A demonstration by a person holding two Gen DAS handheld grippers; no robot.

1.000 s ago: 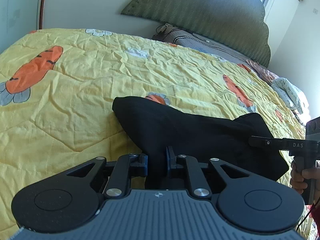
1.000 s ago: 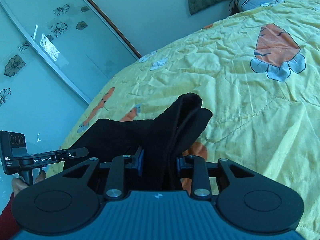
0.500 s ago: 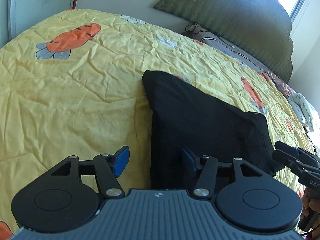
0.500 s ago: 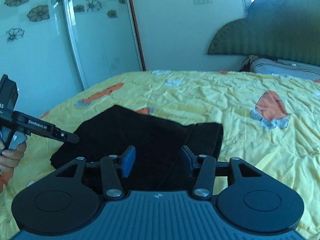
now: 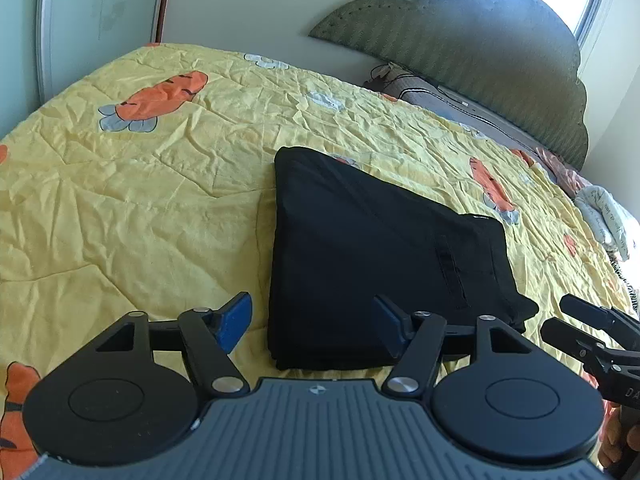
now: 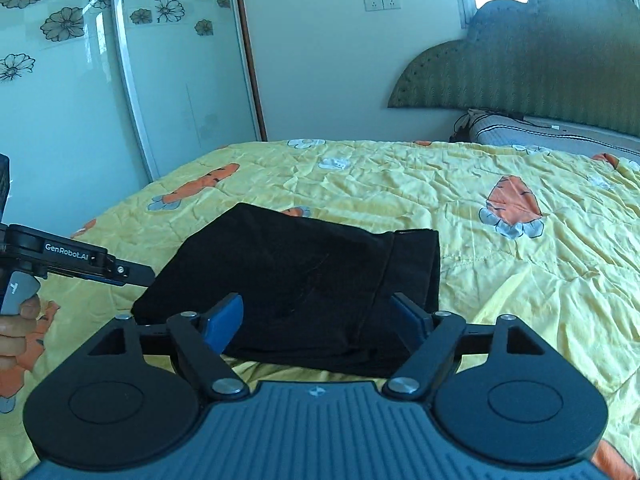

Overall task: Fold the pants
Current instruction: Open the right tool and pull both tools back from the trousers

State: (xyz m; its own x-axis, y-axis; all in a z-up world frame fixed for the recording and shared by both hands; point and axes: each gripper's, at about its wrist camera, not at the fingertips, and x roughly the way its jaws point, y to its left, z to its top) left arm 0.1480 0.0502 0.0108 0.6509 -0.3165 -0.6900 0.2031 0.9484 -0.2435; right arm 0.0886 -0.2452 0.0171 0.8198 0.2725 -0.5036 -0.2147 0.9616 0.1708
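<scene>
Now the black pants point(image 5: 372, 256) lie folded into a flat, roughly square bundle on the yellow bedspread point(image 5: 132, 200) with its carrot print, near the edge of the bed closest to both cameras. The left gripper point(image 5: 312, 330) hovers just short of the bundle's near edge; its jaws have just been opening and stand wide, blue pads point(image 5: 234, 322) apart, with no cloth pressed between them. The right gripper point(image 6: 318, 326) sits likewise at the near edge, its jaws also just opened wide, gripping nothing; the pants show in the gap beyond its fingers. In the right wrist view a hand point(image 6: 18, 326) holds the other tool's handle at the left. A green headboard point(image 5: 472, 56) stands behind the bed, with a striped pillow point(image 6: 560, 136) below it.
</scene>
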